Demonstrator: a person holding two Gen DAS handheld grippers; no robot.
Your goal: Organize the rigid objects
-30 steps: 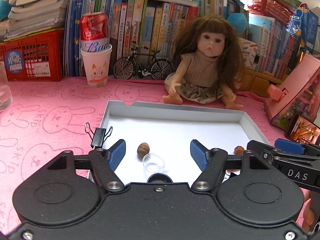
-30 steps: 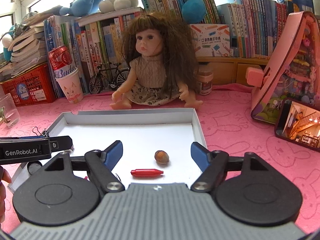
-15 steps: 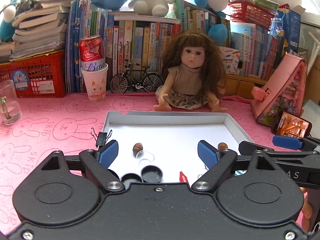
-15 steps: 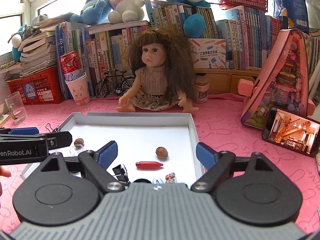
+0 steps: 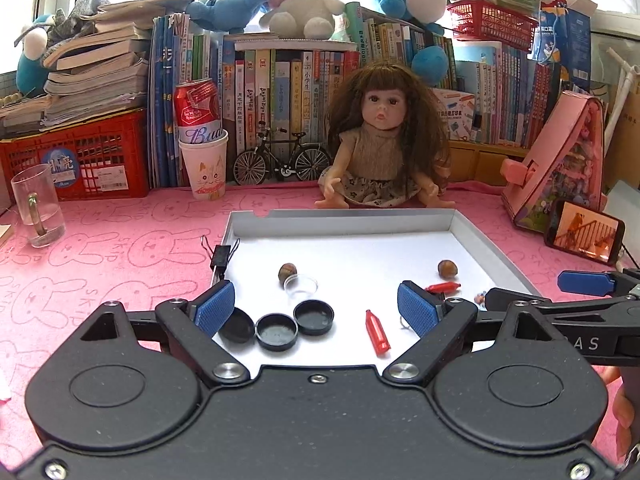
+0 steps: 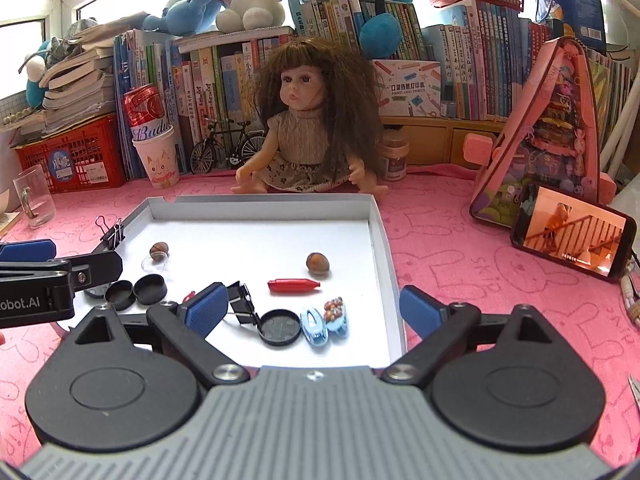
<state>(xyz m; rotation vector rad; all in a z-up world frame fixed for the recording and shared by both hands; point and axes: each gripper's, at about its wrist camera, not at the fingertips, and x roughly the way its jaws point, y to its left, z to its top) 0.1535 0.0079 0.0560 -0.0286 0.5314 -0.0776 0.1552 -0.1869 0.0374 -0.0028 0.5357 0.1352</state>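
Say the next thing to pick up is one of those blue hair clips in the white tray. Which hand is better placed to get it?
Probably the right. In its own view the blue hair clips lie just ahead of the open right gripper, between its pads. The left gripper, also open, faces the black caps instead; the clips barely show there.

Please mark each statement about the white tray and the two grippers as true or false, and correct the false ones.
1. Both the left gripper and the right gripper hold nothing. True.
2. The two hazelnuts touch each other. False: they lie far apart in the white tray.
3. A binder clip sits on the tray's left rim. True.
4. The soda can lies inside the tray. False: it stands in a paper cup by the books.
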